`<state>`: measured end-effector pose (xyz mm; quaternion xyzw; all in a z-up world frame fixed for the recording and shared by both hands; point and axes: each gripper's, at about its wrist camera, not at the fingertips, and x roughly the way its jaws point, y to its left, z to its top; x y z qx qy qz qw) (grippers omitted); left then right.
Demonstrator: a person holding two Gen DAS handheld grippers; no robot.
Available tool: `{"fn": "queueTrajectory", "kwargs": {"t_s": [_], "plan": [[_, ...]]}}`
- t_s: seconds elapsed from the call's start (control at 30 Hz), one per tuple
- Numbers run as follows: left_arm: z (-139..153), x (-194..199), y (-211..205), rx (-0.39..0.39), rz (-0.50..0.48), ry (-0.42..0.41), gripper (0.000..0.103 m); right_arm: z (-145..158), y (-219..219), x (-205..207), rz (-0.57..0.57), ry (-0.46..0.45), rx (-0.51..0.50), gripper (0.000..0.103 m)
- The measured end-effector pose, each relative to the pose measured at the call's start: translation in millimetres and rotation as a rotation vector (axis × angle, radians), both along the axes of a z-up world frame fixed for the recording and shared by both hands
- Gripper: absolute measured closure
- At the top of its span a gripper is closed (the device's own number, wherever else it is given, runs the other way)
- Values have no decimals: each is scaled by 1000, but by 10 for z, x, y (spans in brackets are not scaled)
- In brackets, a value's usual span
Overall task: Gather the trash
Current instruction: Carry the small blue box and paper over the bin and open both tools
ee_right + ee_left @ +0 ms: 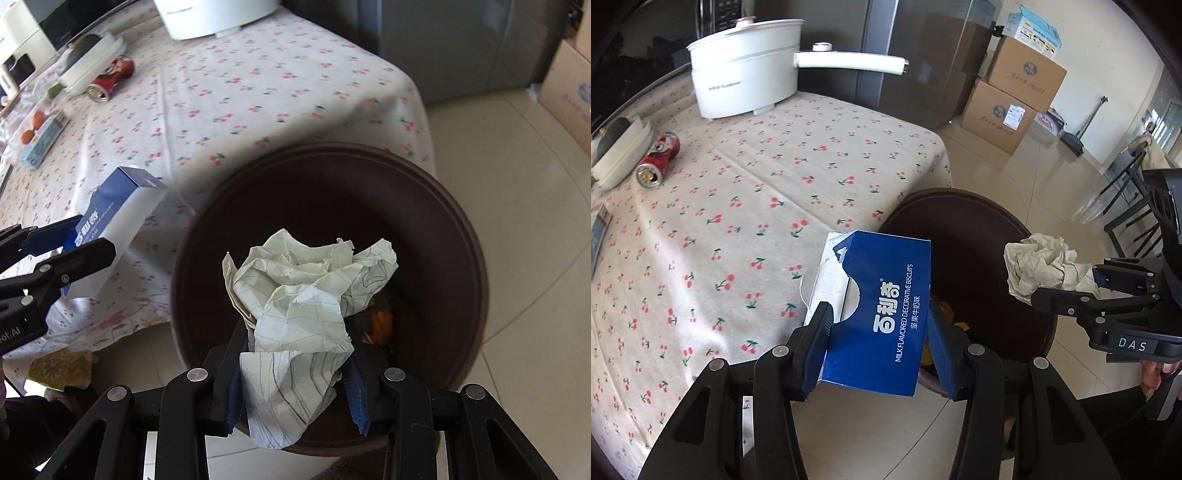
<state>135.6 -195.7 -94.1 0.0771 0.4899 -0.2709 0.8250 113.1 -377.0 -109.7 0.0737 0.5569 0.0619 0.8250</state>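
Observation:
My left gripper (878,310) is shut on a torn blue biscuit box (886,273), held at the table's edge beside the dark brown bin (979,229). My right gripper (295,345) is shut on a crumpled ball of lined paper (306,280), which hangs over the bin's mouth (461,236). Orange scraps (382,321) lie at the bin's bottom. From the right wrist view the left gripper (94,236) and its box (125,199) are to the left of the bin. From the left wrist view the right gripper (1067,284) and the paper (1041,266) are to the right. A red can (659,157) lies on its side on the table.
The table has a cherry-print cloth (775,177) with a white electric pot (746,70), stacked white dishes (624,147), oranges (31,127) and a light blue box (44,142). Cardboard boxes (1008,103) stand on the tiled floor by the wall, and a dark chair frame (1126,199) on the right.

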Motion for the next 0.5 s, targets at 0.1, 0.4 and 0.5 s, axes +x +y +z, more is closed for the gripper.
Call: {"fn": "queueTrajectory", "kwargs": {"t_s": [0.1,0.4,0.5], "plan": [[-36,2,-149,2,-27,-3,50,-29,-108,-55,-12,7,0,63],[-130,71,-359,32,-40,-11,28,-128,-340,-141,-42,34,-12,62],[-121,78,-316,57,-29,-28,25,-135,-396,-149,-54,34,-11,62]]}}
